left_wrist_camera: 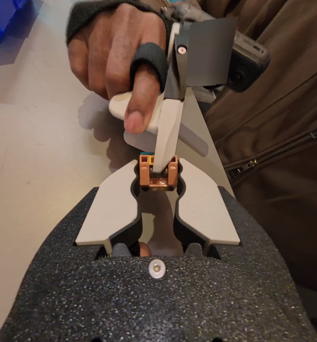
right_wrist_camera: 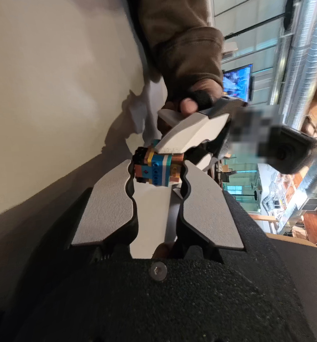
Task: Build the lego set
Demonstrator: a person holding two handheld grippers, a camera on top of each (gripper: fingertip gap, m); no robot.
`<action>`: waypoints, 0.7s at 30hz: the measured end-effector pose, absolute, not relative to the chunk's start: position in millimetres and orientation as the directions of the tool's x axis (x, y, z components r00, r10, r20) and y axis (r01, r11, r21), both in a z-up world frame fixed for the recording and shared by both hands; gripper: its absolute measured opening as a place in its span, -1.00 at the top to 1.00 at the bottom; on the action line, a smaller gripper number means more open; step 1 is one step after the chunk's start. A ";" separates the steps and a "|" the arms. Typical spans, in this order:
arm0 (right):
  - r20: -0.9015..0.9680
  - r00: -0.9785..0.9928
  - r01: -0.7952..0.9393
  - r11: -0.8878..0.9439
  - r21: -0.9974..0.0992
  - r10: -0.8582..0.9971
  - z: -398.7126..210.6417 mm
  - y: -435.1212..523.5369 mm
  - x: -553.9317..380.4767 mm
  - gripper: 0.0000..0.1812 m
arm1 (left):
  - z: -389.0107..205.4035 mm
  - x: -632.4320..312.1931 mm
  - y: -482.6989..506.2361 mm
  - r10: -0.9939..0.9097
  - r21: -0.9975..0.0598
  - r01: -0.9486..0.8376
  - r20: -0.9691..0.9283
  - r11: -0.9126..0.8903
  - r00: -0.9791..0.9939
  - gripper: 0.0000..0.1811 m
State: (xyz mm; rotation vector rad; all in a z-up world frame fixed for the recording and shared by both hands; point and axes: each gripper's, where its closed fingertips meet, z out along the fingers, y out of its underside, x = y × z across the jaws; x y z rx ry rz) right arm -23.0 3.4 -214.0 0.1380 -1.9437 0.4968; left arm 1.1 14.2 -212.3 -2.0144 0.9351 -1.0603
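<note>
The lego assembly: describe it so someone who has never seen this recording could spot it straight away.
In the left wrist view, start at the pale tabletop and follow the left tool out to its two white fingertips. Clamped between them is the lego assembly, a small tan U-shaped block with teal and yellow bricks behind. It is the only multicoloured thing there, and the right tool pokes into its gap.

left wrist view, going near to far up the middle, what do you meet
black body of the left hand-held gripper → its pale fingers → lego model clamped between them → a finger of the right hand-held gripper → the person's hand
</note>
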 end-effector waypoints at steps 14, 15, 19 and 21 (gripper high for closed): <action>0.932 -0.310 -0.257 0.928 -0.271 0.186 -206.2 10.3 -32.2 0.47 | -202.3 -10.0 23.5 -0.826 -0.860 -0.211 0.334 -0.464 0.453 0.59; 0.934 -0.301 -0.255 0.927 -0.275 0.194 -204.7 11.4 -32.6 0.47 | -201.1 -10.7 24.1 -0.827 -0.865 -0.205 0.329 -0.457 0.455 0.59; 0.925 -0.302 -0.254 0.915 -0.313 0.233 -201.5 12.6 -32.5 0.46 | -197.9 -10.5 23.7 -0.838 -0.880 -0.198 0.311 -0.433 0.447 0.59; 0.926 -0.295 -0.254 0.915 -0.312 0.234 -200.5 12.6 -32.6 0.46 | -196.5 -10.6 23.4 -0.844 -0.887 -0.194 0.302 -0.419 0.443 0.59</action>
